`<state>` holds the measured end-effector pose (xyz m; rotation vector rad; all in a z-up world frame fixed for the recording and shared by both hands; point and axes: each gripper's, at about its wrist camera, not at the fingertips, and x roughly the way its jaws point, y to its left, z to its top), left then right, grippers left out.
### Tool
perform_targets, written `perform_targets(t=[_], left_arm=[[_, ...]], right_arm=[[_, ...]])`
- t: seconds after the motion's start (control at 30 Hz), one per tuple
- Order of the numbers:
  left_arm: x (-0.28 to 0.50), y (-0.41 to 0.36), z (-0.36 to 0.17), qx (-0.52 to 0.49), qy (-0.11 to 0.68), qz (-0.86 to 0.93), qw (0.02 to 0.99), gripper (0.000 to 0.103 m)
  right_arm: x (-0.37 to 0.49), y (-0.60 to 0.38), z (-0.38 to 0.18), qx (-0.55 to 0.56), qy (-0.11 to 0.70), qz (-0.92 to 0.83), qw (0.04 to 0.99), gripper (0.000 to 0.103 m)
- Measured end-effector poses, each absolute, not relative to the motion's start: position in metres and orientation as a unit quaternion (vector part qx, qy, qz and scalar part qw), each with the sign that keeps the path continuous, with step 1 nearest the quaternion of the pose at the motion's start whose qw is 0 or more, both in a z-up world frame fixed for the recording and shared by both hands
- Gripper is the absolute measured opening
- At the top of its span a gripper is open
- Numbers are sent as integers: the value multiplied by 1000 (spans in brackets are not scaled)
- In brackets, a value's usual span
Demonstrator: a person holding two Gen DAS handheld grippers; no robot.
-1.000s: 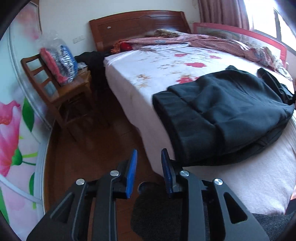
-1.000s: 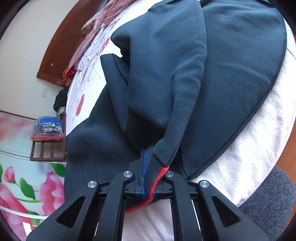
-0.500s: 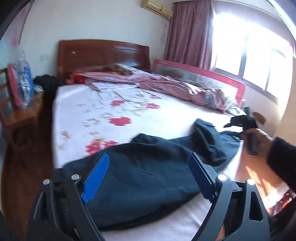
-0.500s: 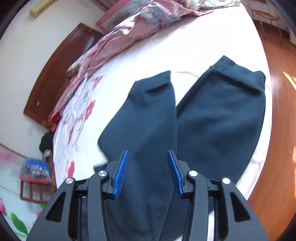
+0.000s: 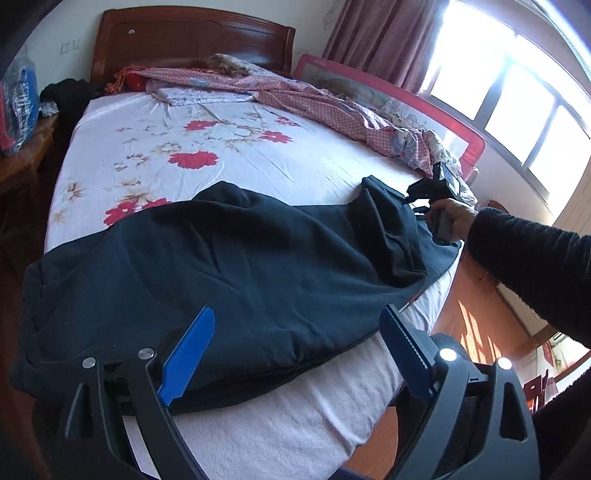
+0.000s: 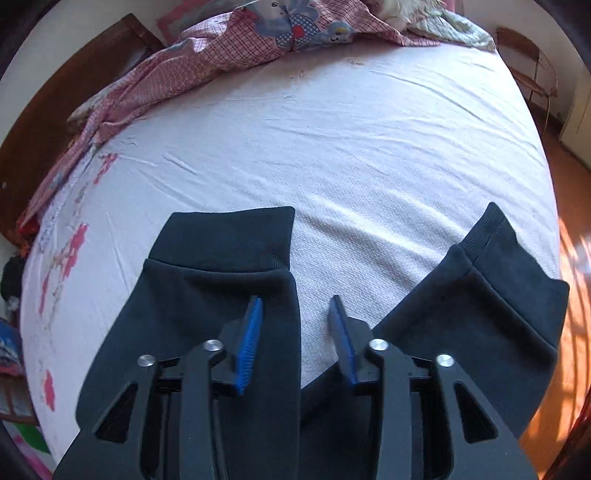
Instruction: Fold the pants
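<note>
Dark navy pants [image 5: 236,266] lie along the near edge of the bed [image 5: 221,147]. In the right wrist view the two legs [image 6: 207,295] spread apart with their cuffs [image 6: 225,236] flat on the sheet. My left gripper [image 5: 295,332] is open wide and empty, above the waist end. My right gripper [image 6: 295,325] is open and empty, over the gap between the two legs; it also shows in the left wrist view [image 5: 436,192], held in a hand at the leg end.
A pink checked quilt [image 5: 317,99] is bunched along the far side of the bed by a red rail [image 5: 406,107]. A wooden headboard [image 5: 192,33] stands behind. A chair with bagged clothes [image 5: 14,99] is at the left. Wooden floor [image 5: 472,317] lies at the right.
My right gripper let go of the pants leg and opened, and the legs now lie spread flat. My left gripper opened wide and moved from beside the bed to over the waist end.
</note>
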<state>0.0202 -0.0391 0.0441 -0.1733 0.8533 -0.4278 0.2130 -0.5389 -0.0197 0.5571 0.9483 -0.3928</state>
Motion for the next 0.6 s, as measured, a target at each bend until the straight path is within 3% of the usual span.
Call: perform_targets(t=[0.3, 0.47, 0.6], left_arm=[[19, -53, 33, -82, 433, -226, 869, 92], [20, -54, 30, -82, 442, -226, 864, 93], [23, -57, 27, -77, 454, -222, 859, 93]], right_arm=[[98, -580, 57, 346, 289, -184, 873, 4], [31, -636, -12, 403, 310, -228, 830, 4], [31, -635, -47, 398, 334, -244, 819, 4]])
